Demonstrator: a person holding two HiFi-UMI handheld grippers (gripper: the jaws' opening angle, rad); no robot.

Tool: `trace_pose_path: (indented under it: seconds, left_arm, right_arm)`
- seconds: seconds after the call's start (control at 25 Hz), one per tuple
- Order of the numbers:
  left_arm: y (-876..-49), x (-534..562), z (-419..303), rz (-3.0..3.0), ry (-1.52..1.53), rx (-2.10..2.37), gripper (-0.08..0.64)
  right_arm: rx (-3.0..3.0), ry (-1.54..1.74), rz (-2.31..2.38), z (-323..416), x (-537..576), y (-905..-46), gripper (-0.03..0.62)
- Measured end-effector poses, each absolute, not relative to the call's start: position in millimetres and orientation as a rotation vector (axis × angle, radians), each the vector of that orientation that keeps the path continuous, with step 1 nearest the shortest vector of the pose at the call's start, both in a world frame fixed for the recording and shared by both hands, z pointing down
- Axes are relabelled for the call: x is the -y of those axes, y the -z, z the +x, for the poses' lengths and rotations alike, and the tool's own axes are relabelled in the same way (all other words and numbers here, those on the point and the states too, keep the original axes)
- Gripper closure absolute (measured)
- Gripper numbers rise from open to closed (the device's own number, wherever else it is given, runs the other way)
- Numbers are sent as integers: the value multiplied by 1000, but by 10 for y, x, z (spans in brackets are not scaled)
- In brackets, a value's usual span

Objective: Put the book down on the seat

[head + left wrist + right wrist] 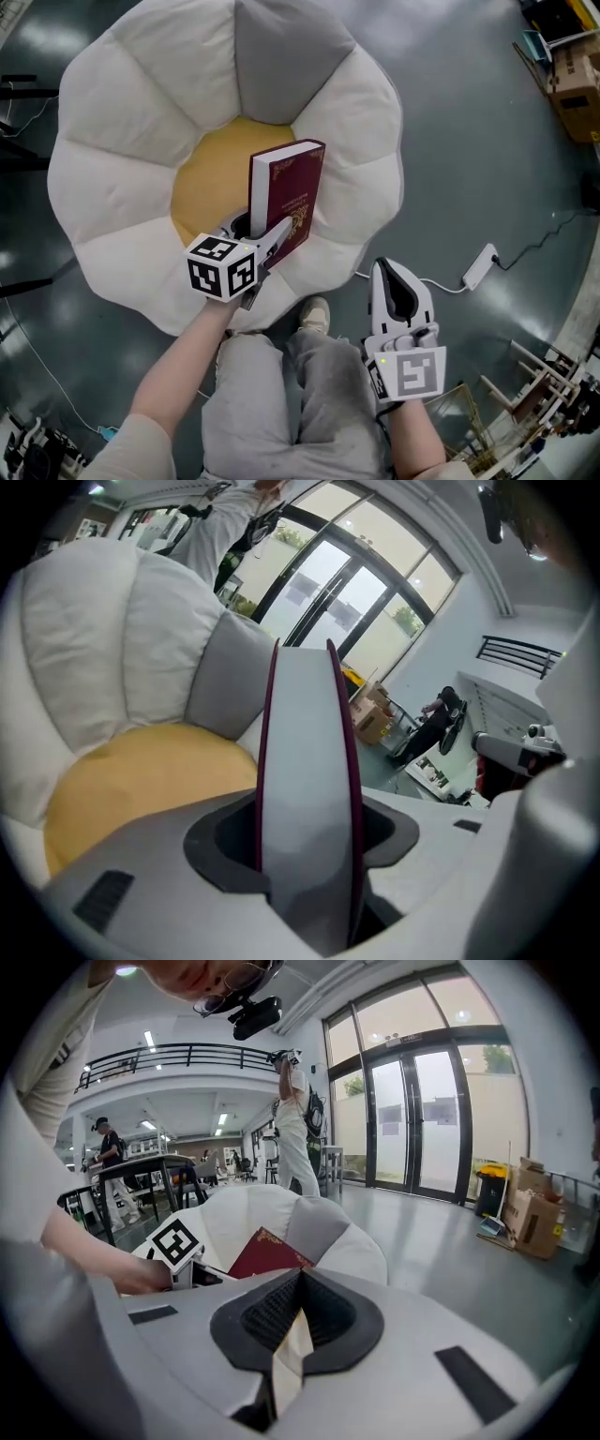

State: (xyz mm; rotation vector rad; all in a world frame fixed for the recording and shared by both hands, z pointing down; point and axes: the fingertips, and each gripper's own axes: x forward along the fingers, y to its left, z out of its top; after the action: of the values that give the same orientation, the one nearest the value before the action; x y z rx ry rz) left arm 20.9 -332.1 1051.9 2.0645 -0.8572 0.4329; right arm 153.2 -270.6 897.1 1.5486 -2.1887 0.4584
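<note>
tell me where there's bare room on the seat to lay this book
The yellow centre is bare, ringed by white petals and the grey petal. Crowded at its right side, where the left gripper holds the book upright.

You wear light grey trousers [272,412] and a pale shoe [316,314], and your beige sleeves [127,452] leave your forearms bare. Your left gripper [270,242] is whitish-grey plastic and carries a white cube [222,266] printed with bold black square markers. Your right gripper [401,281] has a rounded white shell lined with black ribbed pads [272,1312]. Its own cube [412,372] shows a grey marker on white. Dark rectangular strips [473,1384] sit on its grey body.
</note>
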Motion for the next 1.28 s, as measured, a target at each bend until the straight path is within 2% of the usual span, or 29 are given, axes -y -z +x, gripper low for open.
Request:
trace_pose_path:
  seconds: [0.32, 0.4, 0.56, 0.72, 1.28]
  left_arm:
    - [-10882, 3381, -158, 1999, -534, 1085, 304]
    - [-10915, 3415, -264, 1999, -589, 1156, 285]
    - [-10891, 3509, -614, 1984, -687, 1358, 201]
    - [-10777, 3527, -744, 1968, -696, 1381, 196]
    - [-8864, 3472, -857, 2021, -592, 1536, 218]
  right_arm:
    - [2143, -485, 1571, 1643, 2610, -9099, 592]
    - [2139, -494, 1556, 1644, 2563, -9110, 592]
    - [2162, -409, 1528, 1577, 2502, -9017, 592]
    - [2167, -403, 1535, 1564, 2505, -8932, 592]
    - [2252, -439, 1499, 1418, 2709, -7770, 592]
